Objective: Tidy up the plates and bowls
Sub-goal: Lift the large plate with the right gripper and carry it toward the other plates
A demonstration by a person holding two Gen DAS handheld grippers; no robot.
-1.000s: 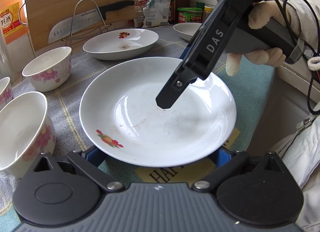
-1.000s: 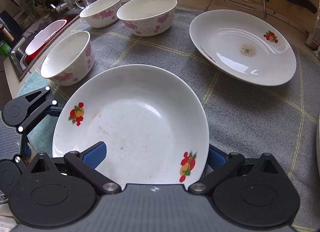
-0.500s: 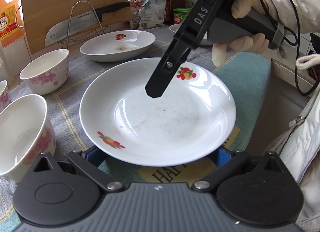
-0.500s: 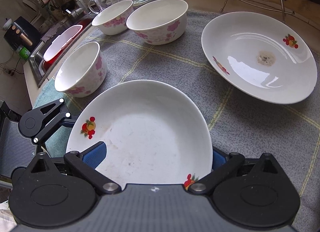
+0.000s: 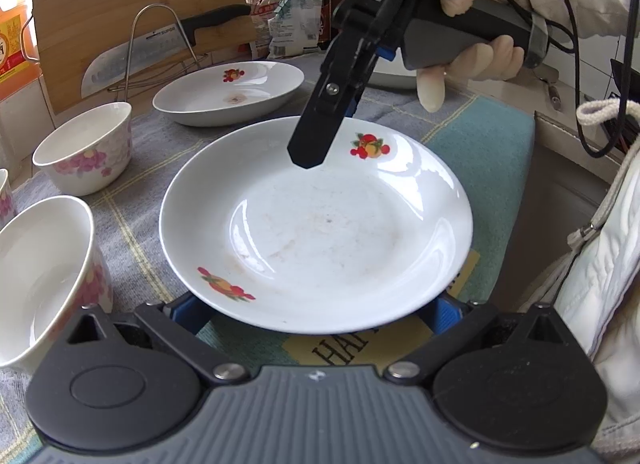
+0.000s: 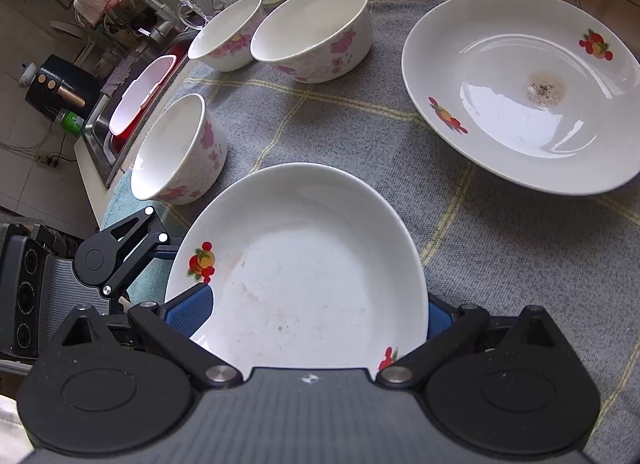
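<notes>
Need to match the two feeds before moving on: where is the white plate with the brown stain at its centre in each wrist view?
Left wrist view: the stained white plate sits upper centre-left, beyond the held white fruit-print plate and in front of the wire rack.
Right wrist view: the same plate fills the upper right.
Shared landmark: the grey checked cloth under both plates.

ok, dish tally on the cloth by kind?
Plates: 2, near plate and stained far plate.
Floral bowls: 3.
Total: 5. A further white dish behind the right gripper is too hidden to class.
</notes>
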